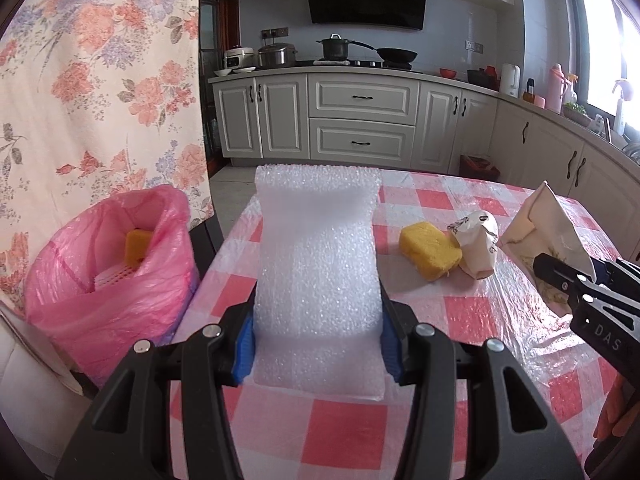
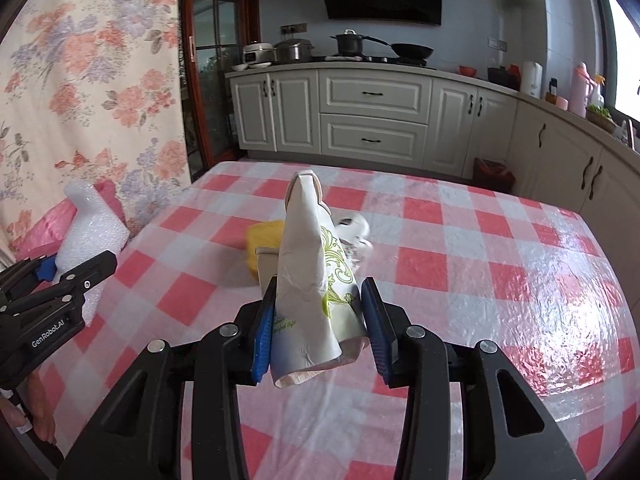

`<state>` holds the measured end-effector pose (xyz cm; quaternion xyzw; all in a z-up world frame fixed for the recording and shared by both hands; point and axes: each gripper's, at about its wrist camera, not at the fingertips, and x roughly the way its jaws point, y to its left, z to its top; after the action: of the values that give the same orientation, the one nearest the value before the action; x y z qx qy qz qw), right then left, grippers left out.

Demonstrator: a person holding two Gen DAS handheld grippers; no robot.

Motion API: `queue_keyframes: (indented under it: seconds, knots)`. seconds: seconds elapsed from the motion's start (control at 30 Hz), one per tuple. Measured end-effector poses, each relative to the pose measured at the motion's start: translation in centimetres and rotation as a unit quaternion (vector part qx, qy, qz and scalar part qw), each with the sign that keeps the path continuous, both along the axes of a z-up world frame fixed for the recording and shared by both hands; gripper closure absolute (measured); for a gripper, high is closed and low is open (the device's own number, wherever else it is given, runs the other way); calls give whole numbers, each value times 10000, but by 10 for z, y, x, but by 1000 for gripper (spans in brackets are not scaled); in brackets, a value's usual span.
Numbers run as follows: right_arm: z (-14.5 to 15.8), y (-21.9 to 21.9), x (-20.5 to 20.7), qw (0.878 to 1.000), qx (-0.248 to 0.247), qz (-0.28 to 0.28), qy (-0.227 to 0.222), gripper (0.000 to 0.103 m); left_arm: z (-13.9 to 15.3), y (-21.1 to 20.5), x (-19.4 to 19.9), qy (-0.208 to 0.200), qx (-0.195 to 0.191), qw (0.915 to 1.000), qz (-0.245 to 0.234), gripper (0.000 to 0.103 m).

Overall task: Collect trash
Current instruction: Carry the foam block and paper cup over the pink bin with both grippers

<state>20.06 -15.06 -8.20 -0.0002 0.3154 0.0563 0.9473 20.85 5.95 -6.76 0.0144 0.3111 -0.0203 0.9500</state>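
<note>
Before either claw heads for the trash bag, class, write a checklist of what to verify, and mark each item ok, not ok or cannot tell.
1. Left claw grips the foam sheet: ok.
2. Right claw grips the paper bag: ok, pads against both sides.
3. Pink trash bag mouth open: ok.
4. Room left inside the bag: cannot tell; a yellow sponge already lies there.
5. Table cleared of trash: not ok; another sponge and a crumpled wrapper remain.
</note>
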Motion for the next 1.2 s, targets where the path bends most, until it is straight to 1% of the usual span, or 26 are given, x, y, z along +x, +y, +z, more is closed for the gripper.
queue_keyframes:
  seconds: [0.2,0.43,0.63,0.77,0.97,1.2]
  knots:
    - [16,31,-11,9993,-43,341,-153,64,15,26,-15,-188,-7,9996,199,54]
    - [33,75,-18,9958,-155,836,-331,64,34,66,-32,-412,-10,9976,555,54]
    - [47,121,-16,9895,-238,1335,-493,64,52,105,-40,-592,88,9939,927,54]
    - [57,156,-11,9836,-260,1681,-607,64,59,135,-40,-632,140,9906,1203,54]
    - [70,201,-3,9744,-253,2106,-744,64,61,179,-34,-594,202,9861,1537,54]
    - [74,251,10,9639,-297,2528,-787,63,46,225,-18,-307,95,9833,1790,54]
